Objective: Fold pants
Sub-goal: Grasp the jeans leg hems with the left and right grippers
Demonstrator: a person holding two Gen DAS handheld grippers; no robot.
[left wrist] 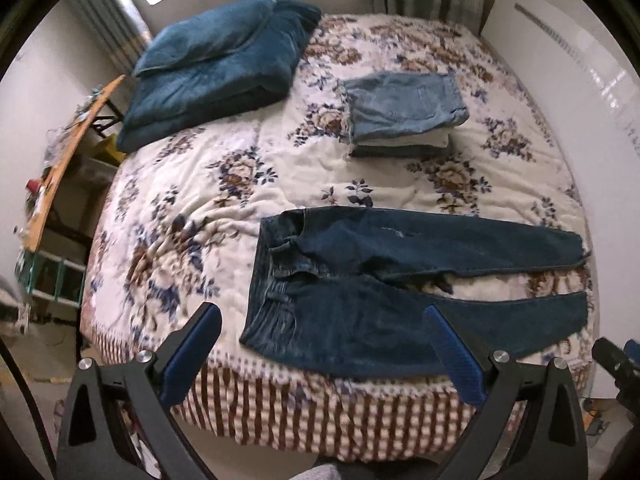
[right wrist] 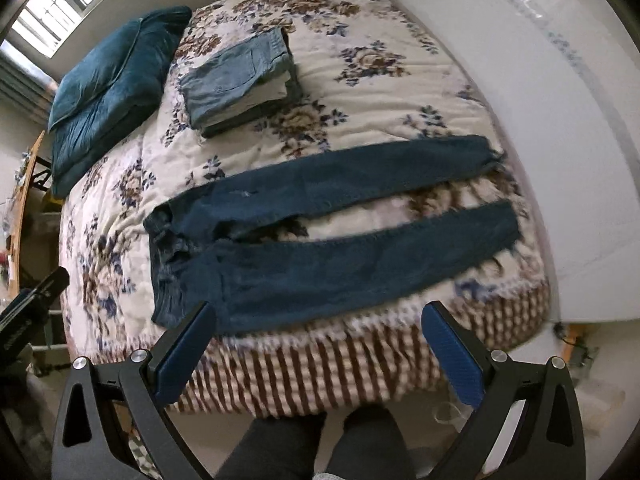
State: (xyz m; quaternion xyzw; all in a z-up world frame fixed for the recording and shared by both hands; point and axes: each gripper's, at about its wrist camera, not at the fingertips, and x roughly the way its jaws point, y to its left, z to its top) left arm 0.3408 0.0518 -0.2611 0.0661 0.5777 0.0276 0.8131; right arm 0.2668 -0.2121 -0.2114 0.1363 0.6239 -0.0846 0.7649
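Note:
Dark blue jeans [left wrist: 360, 288] [right wrist: 320, 248] lie spread flat near the front edge of the bed, waistband to the left, both legs stretched to the right and parted. My left gripper [left wrist: 320, 316] hovers open above the front edge, with the waist and near thigh showing between its fingers. My right gripper [right wrist: 318, 312] is open too, held back over the bed's front edge below the near leg. Neither gripper touches the jeans. Part of the right gripper [left wrist: 616, 364] shows at the left view's right edge, and part of the left gripper [right wrist: 28, 312] at the right view's left edge.
A floral blanket [left wrist: 208, 184] [right wrist: 376, 80] covers the bed. A stack of folded pants [left wrist: 400, 116] [right wrist: 240, 80] sits behind the jeans. A folded teal blanket [left wrist: 216, 64] [right wrist: 108, 84] lies at the back left. A white wall [right wrist: 540, 120] bounds the right side. A person's legs [right wrist: 320, 440] stand before the bed.

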